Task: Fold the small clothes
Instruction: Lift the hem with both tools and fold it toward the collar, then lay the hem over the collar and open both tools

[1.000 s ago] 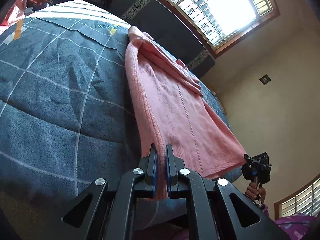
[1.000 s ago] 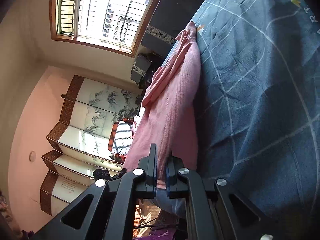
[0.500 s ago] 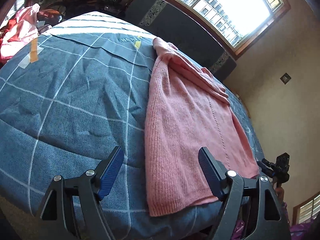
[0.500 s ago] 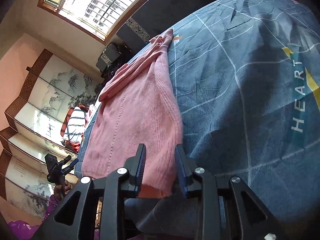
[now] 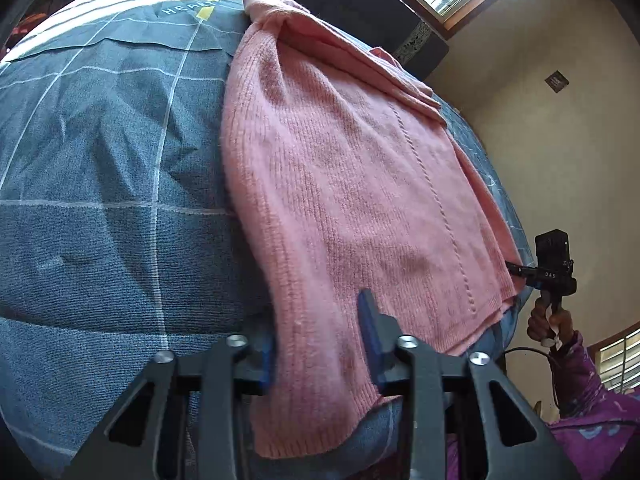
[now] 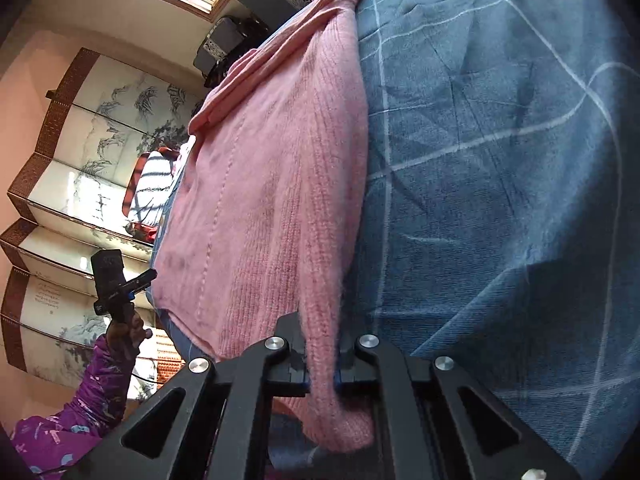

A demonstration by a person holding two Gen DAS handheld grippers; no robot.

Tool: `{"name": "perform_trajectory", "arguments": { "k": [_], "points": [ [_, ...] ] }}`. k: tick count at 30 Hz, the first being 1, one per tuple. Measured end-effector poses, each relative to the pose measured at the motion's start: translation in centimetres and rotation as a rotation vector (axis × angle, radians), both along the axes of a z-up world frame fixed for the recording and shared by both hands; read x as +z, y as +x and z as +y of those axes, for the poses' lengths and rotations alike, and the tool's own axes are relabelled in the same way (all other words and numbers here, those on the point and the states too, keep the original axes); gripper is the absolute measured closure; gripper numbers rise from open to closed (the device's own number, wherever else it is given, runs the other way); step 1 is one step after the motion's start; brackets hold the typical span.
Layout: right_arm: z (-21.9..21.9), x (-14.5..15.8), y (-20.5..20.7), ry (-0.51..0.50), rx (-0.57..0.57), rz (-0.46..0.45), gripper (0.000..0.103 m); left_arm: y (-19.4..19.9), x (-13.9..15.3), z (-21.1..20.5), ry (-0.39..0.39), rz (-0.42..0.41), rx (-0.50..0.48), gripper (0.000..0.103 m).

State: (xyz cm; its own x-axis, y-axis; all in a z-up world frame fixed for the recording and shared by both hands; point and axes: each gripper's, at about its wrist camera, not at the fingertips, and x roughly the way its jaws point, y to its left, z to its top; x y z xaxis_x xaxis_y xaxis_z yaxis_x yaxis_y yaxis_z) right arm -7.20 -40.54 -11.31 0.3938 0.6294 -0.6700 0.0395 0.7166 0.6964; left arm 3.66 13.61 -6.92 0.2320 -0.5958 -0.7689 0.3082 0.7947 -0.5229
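Observation:
A pink knit sweater (image 5: 340,184) lies lengthwise on the blue checked bedspread (image 5: 100,200), its hem hanging over the near edge. In the left wrist view my left gripper (image 5: 316,336) straddles one hem corner. Its jaws are closing, still a hand's width apart, with the fabric between the blue pads (image 5: 367,320). In the right wrist view my right gripper (image 6: 322,356) is shut on the other hem corner of the sweater (image 6: 272,200), the knit pinched between its pads. Each view shows the other gripper (image 5: 520,269) (image 6: 142,278) at the far hem corner, held by a hand.
The bedspread (image 6: 500,160) spreads wide beside the sweater. A folding painted screen (image 6: 80,168) stands beyond the bed's side and a dark headboard (image 5: 360,4) sits under the window. A purple sleeve (image 6: 100,392) is low in the frame.
Both grippers let go of the hem, opened, then came down onto it again. The right one has shut on the fabric; the left has narrowed around it. Both cameras moved closer to the bed edge.

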Motion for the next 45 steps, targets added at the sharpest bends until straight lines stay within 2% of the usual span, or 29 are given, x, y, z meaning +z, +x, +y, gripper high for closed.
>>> {"name": "perform_trajectory", "arguments": {
  "k": [4, 9, 12, 15, 19, 22, 28, 29, 31, 33, 34, 35, 36, 37, 39, 42, 45],
  "points": [
    [0.2, 0.9, -0.9, 0.203, -0.055, -0.060, 0.095, -0.6, 0.2, -0.6, -0.067, -0.012, 0.015, 0.095],
    [-0.4, 3.5, -0.9, 0.390, -0.124, -0.158, 0.095, 0.0, 2.1, 0.1, -0.256, 0.000, 0.084, 0.095],
    [-1.0, 5.7, 0.7, 0.421, -0.137, -0.205, 0.095, 1.3, 4.8, 0.6, -0.360, -0.033, 0.114, 0.095],
    [-2.1, 8.1, 3.2, 0.397, -0.143, -0.249, 0.095, 3.7, 7.6, 0.8, -0.419, -0.070, 0.138, 0.095],
    [-4.0, 10.4, 8.5, 0.364, -0.170, -0.258, 0.095, 8.8, 10.2, 1.1, -0.467, -0.092, 0.202, 0.094],
    [-5.5, 11.0, 13.6, 0.360, -0.202, -0.239, 0.095, 13.9, 11.7, 0.9, -0.435, -0.125, 0.238, 0.094],
    [-9.1, 10.7, 25.9, 0.316, -0.285, -0.171, 0.094, 26.5, 11.1, 0.2, -0.396, -0.083, 0.332, 0.093],
    [-9.6, 10.4, 27.9, 0.310, -0.308, -0.170, 0.094, 28.5, 10.8, 0.2, -0.394, -0.088, 0.359, 0.093],
    [-10.5, 9.8, 31.7, 0.274, -0.352, -0.177, 0.094, 31.8, 10.3, 0.4, -0.431, -0.151, 0.409, 0.093],
    [-11.0, 8.3, 35.0, 0.239, -0.364, -0.181, 0.091, 34.6, 9.5, 0.8, -0.398, -0.206, 0.467, 0.082],
    [-11.1, 7.1, 36.4, 0.215, -0.366, -0.142, 0.089, 36.3, 8.4, 0.9, -0.362, -0.173, 0.482, 0.054],
    [-11.1, 5.5, 37.5, 0.196, -0.378, -0.066, 0.083, 37.5, 7.3, 1.2, -0.308, -0.133, 0.512, 0.037],
    [-11.2, 4.1, 38.0, 0.190, -0.387, 0.009, 0.064, 38.1, 6.3, 1.6, -0.292, -0.116, 0.539, 0.037],
    [-11.2, 3.0, 37.8, 0.217, -0.388, 0.017, 0.054, 38.1, 5.4, 2.2, -0.298, -0.102, 0.556, 0.037],
    [-11.6, 1.8, 36.1, 0.272, -0.406, -0.050, 0.054, 37.6, 4.3, 3.1, -0.277, -0.089, 0.564, 0.037],
    [-12.8, 0.6, 32.7, 0.358, -0.452, -0.118, 0.054, 36.0, 4.4, 3.4, -0.238, -0.141, 0.509, 0.037],
    [-12.8, -0.3, 30.7, 0.325, -0.436, -0.091, 0.051, 34.6, 4.5, 2.2, -0.200, -0.143, 0.412, 0.036]
  ]
}}
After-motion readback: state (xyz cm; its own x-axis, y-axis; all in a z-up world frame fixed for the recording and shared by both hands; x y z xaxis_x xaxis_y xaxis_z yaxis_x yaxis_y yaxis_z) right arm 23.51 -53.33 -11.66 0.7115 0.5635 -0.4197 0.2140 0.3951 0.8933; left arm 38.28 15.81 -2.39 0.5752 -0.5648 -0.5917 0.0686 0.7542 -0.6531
